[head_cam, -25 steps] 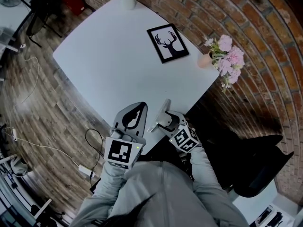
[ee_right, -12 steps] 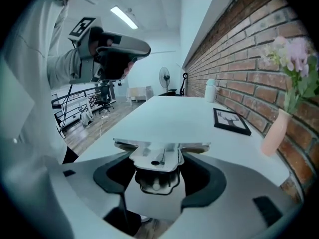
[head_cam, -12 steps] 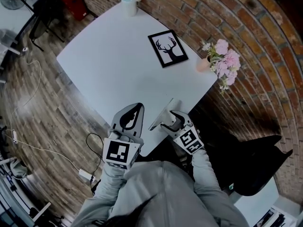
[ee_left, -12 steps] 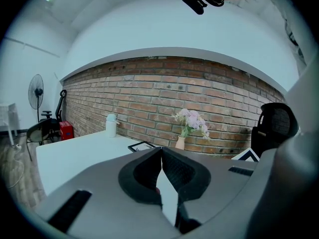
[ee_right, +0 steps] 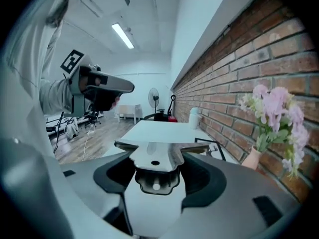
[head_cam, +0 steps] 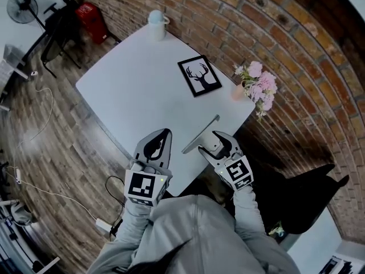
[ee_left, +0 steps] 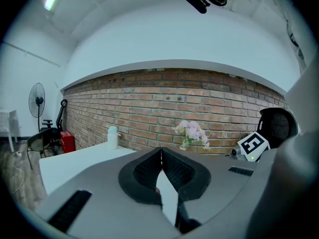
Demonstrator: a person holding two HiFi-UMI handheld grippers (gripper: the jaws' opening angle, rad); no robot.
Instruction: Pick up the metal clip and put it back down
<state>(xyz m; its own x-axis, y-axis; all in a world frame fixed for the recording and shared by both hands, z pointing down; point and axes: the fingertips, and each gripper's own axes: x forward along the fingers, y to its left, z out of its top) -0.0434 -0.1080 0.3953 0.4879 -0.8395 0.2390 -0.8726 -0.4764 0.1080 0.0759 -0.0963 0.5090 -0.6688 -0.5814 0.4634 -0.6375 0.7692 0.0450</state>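
We hold the clip [head_cam: 199, 135] in the right tool [head_cam: 212, 143], which is clenched on it. In the right gripper view the clip [ee_right: 152, 156] sits between the two jaws of the right tool [ee_right: 155, 176]. Its wide shiny plate lies across the gap, with a small hole in the plate and a round rivet below it.

In the head view the clip is a long grey bar. It points from the right tool toward the frame [head_cam: 198, 76] with the deer picture. It is on our side of the frame, over the near edge of the white surface [head_cam: 131, 90]. We cannot tell if the clip touches the surface.

The left tool [head_cam: 164, 133] is clenched on nothing. In the left gripper view the jaws of the left tool [ee_left: 160, 156] meet at their tips. This tool is near the clip, on its left, and does not touch it.

Pink flowers [head_cam: 256, 84] in a vase stand right of the frame, by the brick wall. A white bottle [head_cam: 156, 24] stands beyond the frame, at the far corner.
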